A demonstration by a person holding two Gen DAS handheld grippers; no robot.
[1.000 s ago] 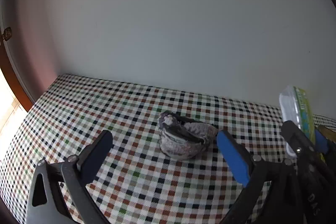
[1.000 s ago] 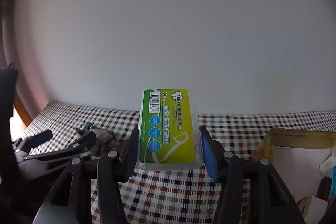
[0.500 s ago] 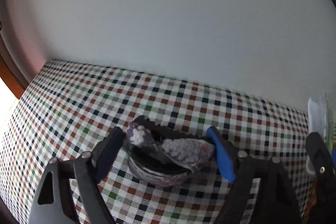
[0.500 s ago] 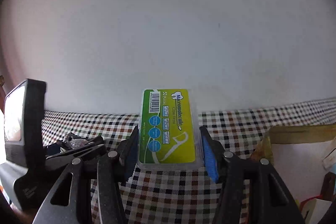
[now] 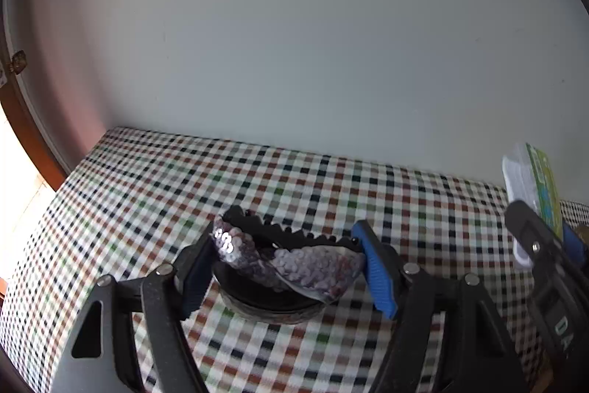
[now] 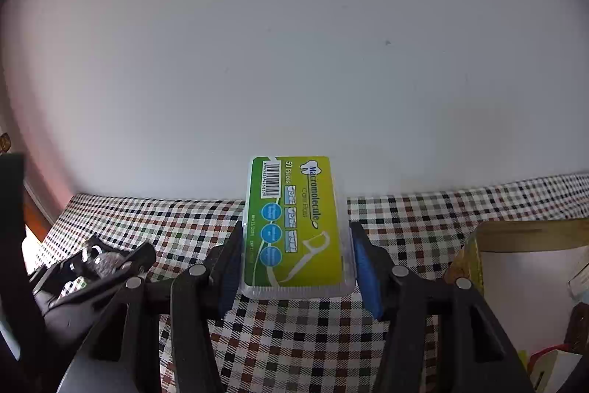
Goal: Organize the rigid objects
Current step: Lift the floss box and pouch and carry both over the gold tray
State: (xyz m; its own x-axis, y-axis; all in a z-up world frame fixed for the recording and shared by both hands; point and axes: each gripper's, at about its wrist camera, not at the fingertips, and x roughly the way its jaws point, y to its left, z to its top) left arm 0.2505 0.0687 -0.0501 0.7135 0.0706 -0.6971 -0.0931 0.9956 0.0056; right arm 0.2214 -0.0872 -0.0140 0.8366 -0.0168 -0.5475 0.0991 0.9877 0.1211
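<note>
Sequined hair clip (image 5: pixel 291 267) now clamped between pads of left hand-held gripper (image 5: pixel 283 267), lifted slightly off checked counter (image 5: pixel 147 194); a second ago clip lay loose on cloth, jaws spread wide around it. Right hand-held gripper (image 6: pixel 294 260) unchanged, clamped on green floss-pick box (image 6: pixel 294 223), upright, centre. Right view alone shows box label and cardboard box (image 6: pixel 522 267) at far right; left view shows floss box edge-on only.

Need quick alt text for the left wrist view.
The left hand-held gripper is shut on a sequinned hair clip over the checked tablecloth. At the right edge, a green floss-pick box sits in the right hand-held gripper.
</note>
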